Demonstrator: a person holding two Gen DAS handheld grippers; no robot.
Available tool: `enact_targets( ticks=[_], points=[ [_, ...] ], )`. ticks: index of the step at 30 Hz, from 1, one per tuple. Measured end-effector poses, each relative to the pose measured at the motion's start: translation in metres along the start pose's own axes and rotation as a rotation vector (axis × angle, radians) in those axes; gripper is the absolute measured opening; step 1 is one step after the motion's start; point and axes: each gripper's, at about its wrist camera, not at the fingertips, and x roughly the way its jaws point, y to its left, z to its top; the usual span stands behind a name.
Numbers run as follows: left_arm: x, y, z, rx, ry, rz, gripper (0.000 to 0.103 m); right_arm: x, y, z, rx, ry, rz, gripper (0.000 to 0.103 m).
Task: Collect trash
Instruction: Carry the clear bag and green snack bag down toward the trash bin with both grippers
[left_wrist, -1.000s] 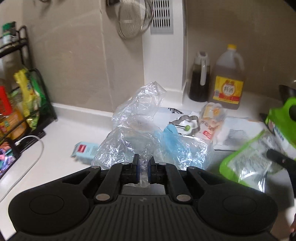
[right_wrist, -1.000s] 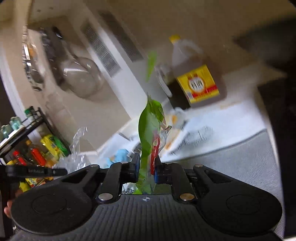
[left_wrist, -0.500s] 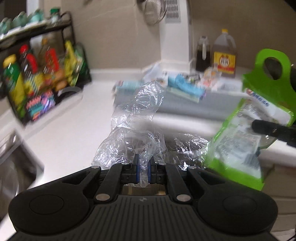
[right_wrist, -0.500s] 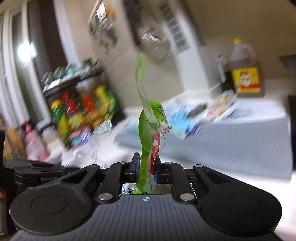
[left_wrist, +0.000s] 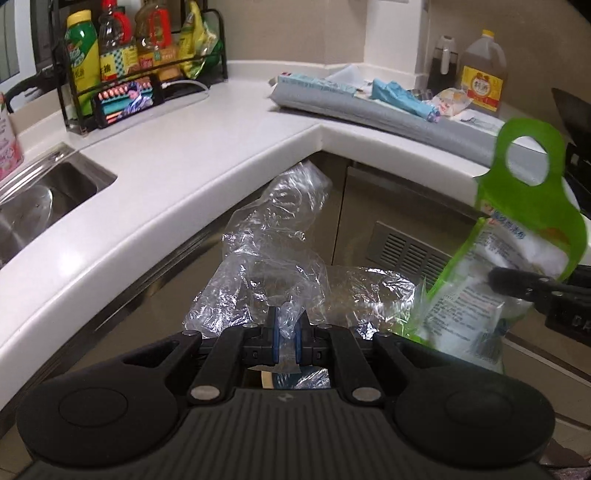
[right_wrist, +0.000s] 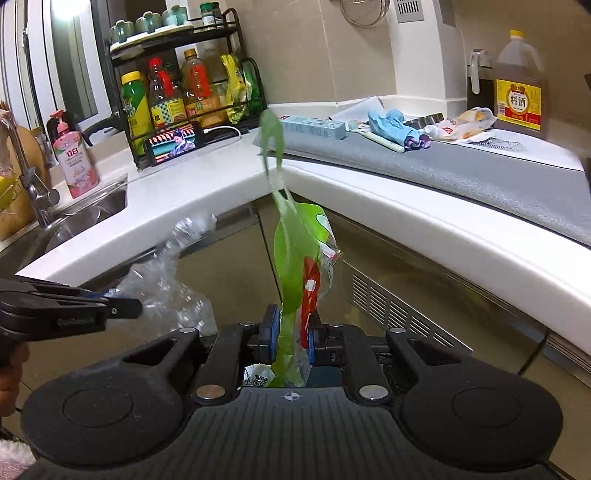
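My left gripper (left_wrist: 286, 328) is shut on a crumpled clear plastic bag (left_wrist: 273, 254) and holds it in the air in front of the counter corner; the bag also shows in the right wrist view (right_wrist: 166, 284). My right gripper (right_wrist: 291, 332) is shut on a green and white package (right_wrist: 299, 266) with a hanging loop, seen from the side in the left wrist view (left_wrist: 517, 236). More trash lies on the grey mat (right_wrist: 461, 166): a blue crumpled wrapper (right_wrist: 391, 125), a snack wrapper (right_wrist: 465, 123) and a long pale box (right_wrist: 314, 125).
The white L-shaped counter (left_wrist: 207, 147) has a sink (left_wrist: 44, 195) at left and a black rack of bottles (right_wrist: 184, 92) with a phone (right_wrist: 173, 142). A cooking wine jug (right_wrist: 519, 92) stands at the back right. Cabinet fronts with a vent (right_wrist: 399, 310) lie below.
Both grippers have pulled back and down from the countertop with their trash still held, and now hang in front of the cabinet corner. The counter items look farther away.
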Motion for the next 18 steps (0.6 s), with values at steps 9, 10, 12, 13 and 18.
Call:
enact_targets(
  ticks=[9, 10, 12, 13, 18],
  points=[
    [0.000, -0.009, -0.001, 0.046, -0.010, -0.023, 0.008, 0.010, 0.009, 0.001, -0.044, 0.038, -0.004, 0.016],
    [0.001, -0.009, -0.002, 0.047, -0.008, -0.023, 0.008, 0.011, 0.008, 0.000, -0.041, 0.044, -0.005, 0.016],
    [0.002, -0.010, -0.001, 0.047, -0.002, -0.024, 0.008, 0.013, 0.007, 0.000, -0.035, 0.055, -0.003, 0.016],
    [0.003, -0.010, 0.000, 0.047, 0.001, -0.025, 0.008, 0.014, 0.007, 0.000, -0.033, 0.059, -0.001, 0.016],
    [0.007, -0.008, 0.003, 0.047, 0.016, -0.027, 0.008, 0.018, 0.006, -0.002, -0.025, 0.075, 0.001, 0.016]
  ],
)
